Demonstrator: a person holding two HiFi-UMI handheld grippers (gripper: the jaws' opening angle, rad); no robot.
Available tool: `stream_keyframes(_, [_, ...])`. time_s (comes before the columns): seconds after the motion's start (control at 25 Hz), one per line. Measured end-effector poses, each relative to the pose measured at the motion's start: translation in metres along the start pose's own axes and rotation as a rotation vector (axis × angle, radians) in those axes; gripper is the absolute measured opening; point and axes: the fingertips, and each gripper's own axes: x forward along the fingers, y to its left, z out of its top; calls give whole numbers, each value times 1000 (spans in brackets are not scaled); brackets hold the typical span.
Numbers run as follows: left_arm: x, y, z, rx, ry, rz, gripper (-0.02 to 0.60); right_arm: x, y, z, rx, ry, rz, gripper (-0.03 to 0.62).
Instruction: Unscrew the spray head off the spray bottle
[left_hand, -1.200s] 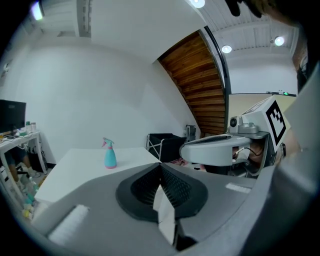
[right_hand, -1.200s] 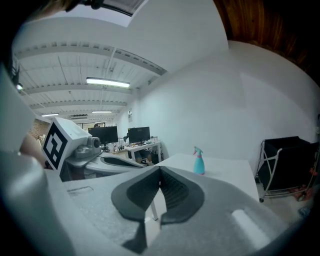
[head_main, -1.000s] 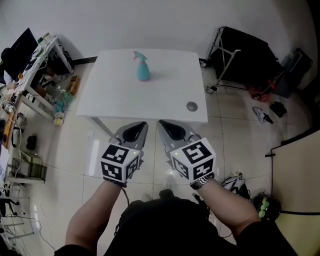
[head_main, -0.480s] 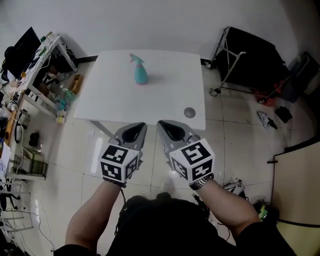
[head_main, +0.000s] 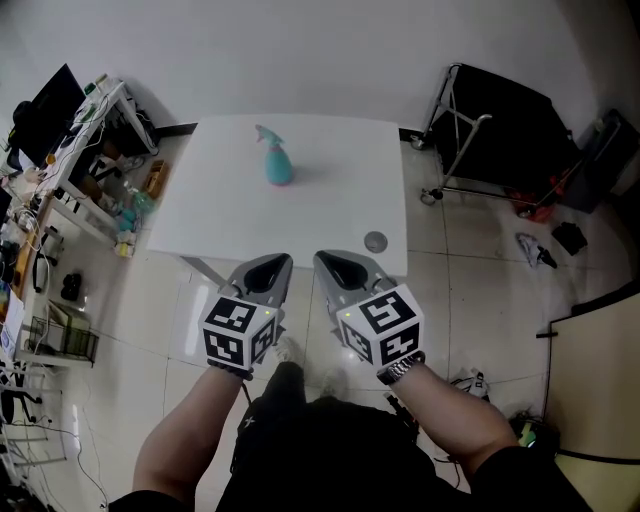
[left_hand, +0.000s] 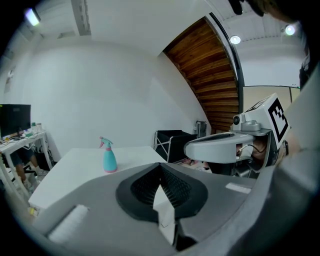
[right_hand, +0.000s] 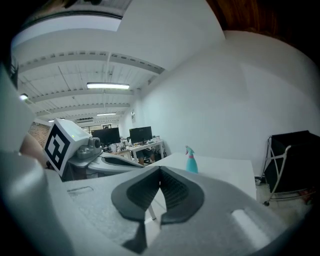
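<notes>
Bottle (head_main: 278, 163) upright on desk (head_main: 340, 190), far-left part, spray head (head_main: 264, 133) on. Left claw (head_main: 271, 264) and right claw (head_main: 338, 263) clenched, empty, short of near edge. Approach step. Next, likely: reach in, open both, steady body, grip head.

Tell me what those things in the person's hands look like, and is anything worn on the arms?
The left gripper and right gripper are each a light grey moulded shell tapering to a tip, with black ribbed pads inside. Each carries a white cube with black square markers. The forearms are bare; a wristwatch is on the right wrist, and the top is dark.
</notes>
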Motion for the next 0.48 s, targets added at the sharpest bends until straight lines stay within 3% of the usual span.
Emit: stream_keyframes(0.48, [24, 28, 7, -31, -15, 19, 15, 23, -19, 6, -13, 24, 5, -9])
